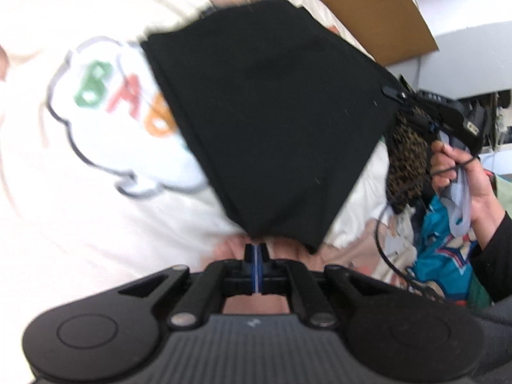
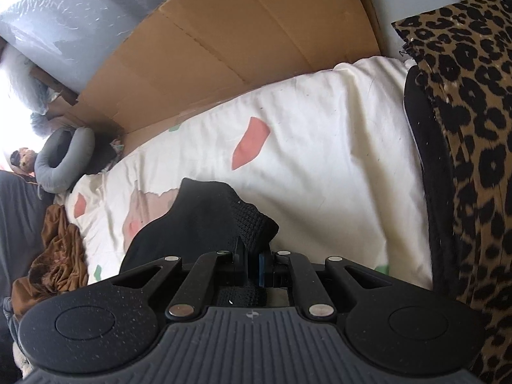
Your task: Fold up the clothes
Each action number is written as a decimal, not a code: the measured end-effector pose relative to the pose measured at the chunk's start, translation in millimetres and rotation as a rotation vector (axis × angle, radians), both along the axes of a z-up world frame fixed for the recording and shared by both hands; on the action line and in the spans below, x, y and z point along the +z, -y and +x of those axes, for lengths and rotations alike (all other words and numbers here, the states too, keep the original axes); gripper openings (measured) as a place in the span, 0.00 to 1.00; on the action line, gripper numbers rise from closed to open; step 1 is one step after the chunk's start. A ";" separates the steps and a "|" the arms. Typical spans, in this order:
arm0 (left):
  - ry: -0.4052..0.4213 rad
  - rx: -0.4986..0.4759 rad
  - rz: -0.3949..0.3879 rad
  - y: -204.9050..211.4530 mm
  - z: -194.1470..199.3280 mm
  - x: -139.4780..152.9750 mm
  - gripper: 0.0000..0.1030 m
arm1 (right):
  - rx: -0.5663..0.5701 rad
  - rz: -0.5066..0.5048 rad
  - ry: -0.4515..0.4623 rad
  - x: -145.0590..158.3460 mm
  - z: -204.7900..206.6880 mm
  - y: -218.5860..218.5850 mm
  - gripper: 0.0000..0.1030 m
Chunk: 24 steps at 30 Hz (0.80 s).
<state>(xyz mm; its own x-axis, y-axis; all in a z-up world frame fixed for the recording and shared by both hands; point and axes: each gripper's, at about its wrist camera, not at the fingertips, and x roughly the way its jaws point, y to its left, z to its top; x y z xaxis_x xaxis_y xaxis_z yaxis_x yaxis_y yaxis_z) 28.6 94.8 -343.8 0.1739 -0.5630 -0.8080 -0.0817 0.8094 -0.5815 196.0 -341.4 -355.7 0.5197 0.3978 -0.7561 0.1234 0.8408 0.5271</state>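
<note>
Black knit fabric, a soft dark garment (image 1: 272,121), hangs stretched between the two tools above a cream bedcover printed with pastel shapes (image 2: 320,147). In the left wrist view the left gripper (image 1: 256,251) has its jaws pressed together, only a thin blue line of pad showing between them, and the lower corner of the black garment comes down right at their tips, so it seems pinched there, though blur hides the exact contact. The cloth spreads up and to the right from that point to the right gripper (image 1: 401,96), whose tip is clamped on the far right corner of the cloth; a hand (image 1: 460,172) with a dark sleeve holds that tool's handle. Under the garment on the left lies a white cloud-shaped print with green, red and orange letters (image 1: 105,102), part of the bedcover. In the right wrist view the right gripper (image 2: 252,260) is closed on a ribbed black edge of the same garment, which bunches up over its left finger. A flat brown cardboard sheet (image 2: 256,22) leans along the far side of the bed, a leopard-print cloth (image 2: 473,128) hangs at the right, a grey ring-shaped cushion (image 2: 64,156) sits at the far left, and a crumpled brown satin cloth (image 2: 60,256) lies near the left edge of the bed
</note>
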 end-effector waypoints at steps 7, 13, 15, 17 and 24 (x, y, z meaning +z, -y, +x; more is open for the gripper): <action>0.092 0.050 0.115 -24.9 47.5 17.4 0.41 | -0.038 -0.003 -0.058 -18.1 7.0 13.2 0.10; 0.185 0.023 0.170 -25.1 105.4 30.7 0.57 | -0.097 0.086 -0.094 -39.0 -9.2 31.7 0.32; 0.208 0.003 0.186 -21.3 125.3 34.3 0.62 | -0.100 0.110 -0.103 -45.3 -16.5 33.1 0.33; 0.238 -0.027 0.205 -7.9 141.8 38.4 0.66 | -0.101 0.136 -0.110 -50.7 -23.7 33.2 0.33; 0.277 -0.142 0.243 8.5 189.3 44.1 0.69 | -0.104 0.214 -0.116 -56.9 -47.2 25.2 0.40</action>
<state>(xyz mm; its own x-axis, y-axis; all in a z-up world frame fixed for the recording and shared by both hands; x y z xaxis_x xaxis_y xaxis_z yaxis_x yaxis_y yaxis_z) 217.9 86.3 -299.7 0.3386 -0.3950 -0.8540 0.1742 0.9182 -0.3557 148.7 -366.6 -412.6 0.4807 0.5040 -0.7176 0.2738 0.6912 0.6688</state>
